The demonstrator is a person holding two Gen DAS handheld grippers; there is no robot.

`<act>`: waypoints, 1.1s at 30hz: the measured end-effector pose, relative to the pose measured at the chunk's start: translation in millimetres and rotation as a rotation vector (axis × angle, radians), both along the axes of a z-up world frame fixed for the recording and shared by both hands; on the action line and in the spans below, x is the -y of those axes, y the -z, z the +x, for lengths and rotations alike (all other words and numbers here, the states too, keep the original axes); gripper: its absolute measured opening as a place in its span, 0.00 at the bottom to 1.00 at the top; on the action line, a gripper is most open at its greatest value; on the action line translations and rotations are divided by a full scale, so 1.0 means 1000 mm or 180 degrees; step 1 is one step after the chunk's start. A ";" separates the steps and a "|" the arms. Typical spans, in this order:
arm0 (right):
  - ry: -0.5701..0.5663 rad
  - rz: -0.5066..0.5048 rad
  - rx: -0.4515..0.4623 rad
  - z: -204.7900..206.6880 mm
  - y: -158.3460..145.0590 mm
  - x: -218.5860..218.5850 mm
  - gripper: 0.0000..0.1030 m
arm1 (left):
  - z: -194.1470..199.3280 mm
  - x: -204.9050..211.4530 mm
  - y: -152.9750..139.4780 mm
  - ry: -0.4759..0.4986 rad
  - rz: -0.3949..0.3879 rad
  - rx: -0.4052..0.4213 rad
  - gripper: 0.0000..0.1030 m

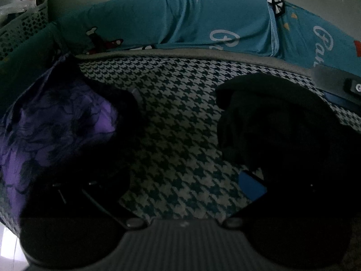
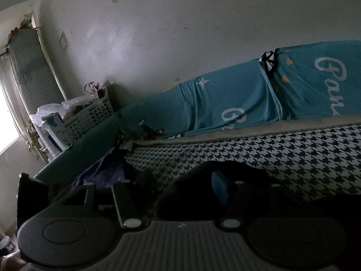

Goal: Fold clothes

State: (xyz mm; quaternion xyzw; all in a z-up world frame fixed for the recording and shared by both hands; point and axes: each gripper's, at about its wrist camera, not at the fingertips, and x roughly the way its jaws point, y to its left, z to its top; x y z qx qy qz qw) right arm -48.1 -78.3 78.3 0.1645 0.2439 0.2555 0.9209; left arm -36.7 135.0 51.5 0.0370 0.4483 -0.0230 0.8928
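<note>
A black garment (image 1: 270,124) lies bunched on the houndstooth sheet (image 1: 176,113), draped over the right finger of my left gripper (image 1: 185,135). That gripper is open, with only bare sheet between its fingers. A purple floral cloth (image 1: 56,124) lies by its left finger. In the right wrist view the black garment (image 2: 225,169) is heaped around the blue pad (image 2: 217,186) of my right gripper (image 2: 171,187). Its jaws stand apart and do not pinch the cloth. The purple cloth (image 2: 106,171) is beyond its left finger. The grey body (image 1: 334,79) of the right gripper shows at the edge of the left wrist view.
Teal bedding (image 1: 203,22) with white lettering is rolled along the far side of the bed, against a pale wall (image 2: 180,33). A perforated basket (image 2: 90,117) full of items stands at the far left corner. A bright window (image 2: 6,113) is on the left.
</note>
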 end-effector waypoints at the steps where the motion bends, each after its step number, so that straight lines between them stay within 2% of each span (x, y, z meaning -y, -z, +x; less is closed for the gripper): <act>1: -0.0004 0.0001 -0.0001 -0.001 0.000 0.001 0.57 | -0.001 0.000 0.000 -0.0002 -0.0002 0.0000 1.00; 9: 0.0073 -0.0067 0.0057 -0.009 -0.006 0.014 0.63 | -0.005 0.005 -0.002 0.0012 0.0011 -0.0007 1.00; 20: 0.0524 -0.0454 -0.0175 -0.006 -0.002 0.029 0.63 | -0.013 0.019 0.003 0.0137 0.0001 -0.0142 1.00; 33: 0.0695 -0.0509 -0.0279 -0.006 0.002 0.045 0.64 | -0.018 0.030 0.002 0.0225 0.0040 -0.0150 1.00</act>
